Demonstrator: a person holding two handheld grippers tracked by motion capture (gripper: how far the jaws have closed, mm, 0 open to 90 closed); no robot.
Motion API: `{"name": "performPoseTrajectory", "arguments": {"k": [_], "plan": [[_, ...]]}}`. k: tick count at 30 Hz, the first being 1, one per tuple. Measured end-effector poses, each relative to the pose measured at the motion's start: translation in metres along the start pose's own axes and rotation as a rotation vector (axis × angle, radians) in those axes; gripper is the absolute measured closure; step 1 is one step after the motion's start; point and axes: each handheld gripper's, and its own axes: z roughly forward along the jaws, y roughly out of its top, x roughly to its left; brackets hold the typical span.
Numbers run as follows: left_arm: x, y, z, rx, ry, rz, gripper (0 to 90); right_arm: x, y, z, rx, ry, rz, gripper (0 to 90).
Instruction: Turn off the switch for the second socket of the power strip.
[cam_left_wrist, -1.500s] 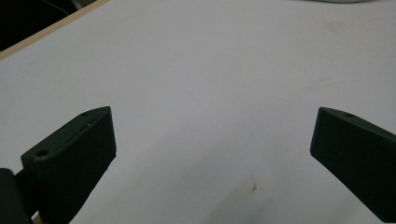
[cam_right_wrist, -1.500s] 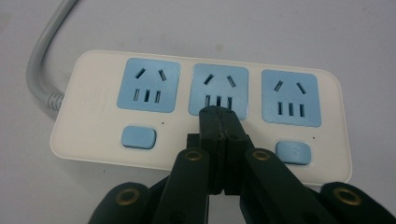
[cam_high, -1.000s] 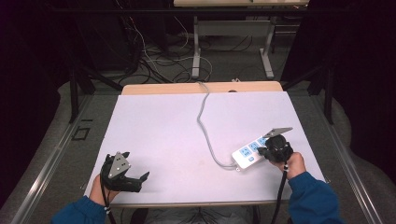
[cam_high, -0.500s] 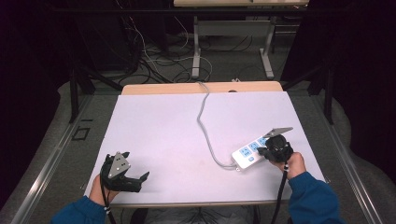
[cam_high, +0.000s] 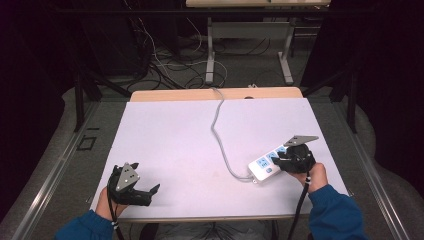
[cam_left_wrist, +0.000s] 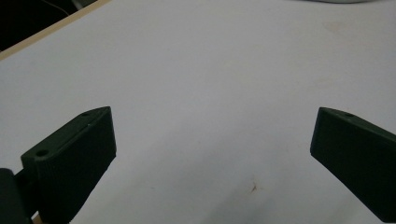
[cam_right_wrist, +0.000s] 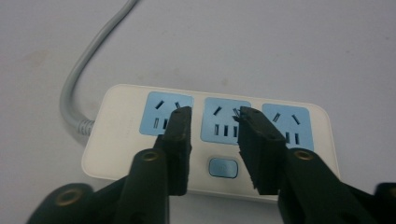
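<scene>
power strip (cam_high: 266, 164): right-front of worktop (cam_high: 175, 140), flat, sockets up, grey cord (cam_high: 220, 135) running to far edge.
right gripper (cam_right_wrist: 212, 126): jaws have just been opening, parted above the switch (cam_right_wrist: 224, 167), gripping nothing.
left gripper (cam_high: 134, 186): jaws wide, empty, near-left.
handling: probably light, rigid, slick plastic; grip across long sides; stiff cord may drag.

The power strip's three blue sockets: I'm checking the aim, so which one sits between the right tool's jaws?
The middle socket, directly above the blue switch. The other two sockets lie outside the jaws, one on each side.
</scene>
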Motion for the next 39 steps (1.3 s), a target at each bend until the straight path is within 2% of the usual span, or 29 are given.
{"name": "performPoseTrajectory", "arguments": {"k": [5, 8, 9, 10, 13, 14, 15, 22, 30, 39], "plan": [[0.0, 0.0, -0.001, -0.001, 0.003, 0.003, 0.1, 0.003, 0.0, -0.005, -0.014, 0.009, -0.004, 34.4], [0.0, 0.0, -0.001, -0.002, 0.002, 0.0, 0.1, 0.006, 0.0, -0.007, -0.024, 0.015, -0.024, 21.7], [0.001, 0.0, -0.001, 0.0, 0.009, 0.011, 0.1, 0.009, 0.0, -0.009, -0.024, 0.015, -0.015, 17.7], [0.0, 0.0, -0.001, -0.002, 0.002, -0.001, 0.1, 0.01, 0.0, -0.01, -0.028, 0.018, -0.022, 15.3], [0.001, 0.0, -0.001, 0.0, 0.01, 0.011, 0.1, 0.014, -0.001, -0.015, -0.048, 0.024, -0.033, 10.5], [0.0, 0.0, -0.001, -0.003, 0.002, -0.002, 0.1, 0.015, -0.001, -0.016, -0.051, 0.034, -0.037, 8.6], [0.001, 0.0, -0.001, -0.001, 0.008, 0.008, 0.1, 0.016, -0.001, -0.017, -0.056, 0.037, -0.042, 7.2], [0.0, 0.0, -0.001, -0.002, 0.004, 0.0, 0.1, 0.023, -0.005, -0.026, -0.072, 0.047, -0.045, 0.0], [0.0, 0.0, -0.001, -0.001, 0.003, 0.0, 0.0, 0.028, -0.012, -0.033, -0.097, 0.047, -0.065, 0.0], [0.0, 0.0, -0.001, -0.002, 0.004, 0.0, 0.1, 0.033, -0.021, -0.037, -0.11, 0.043, -0.061, 0.0]]}}
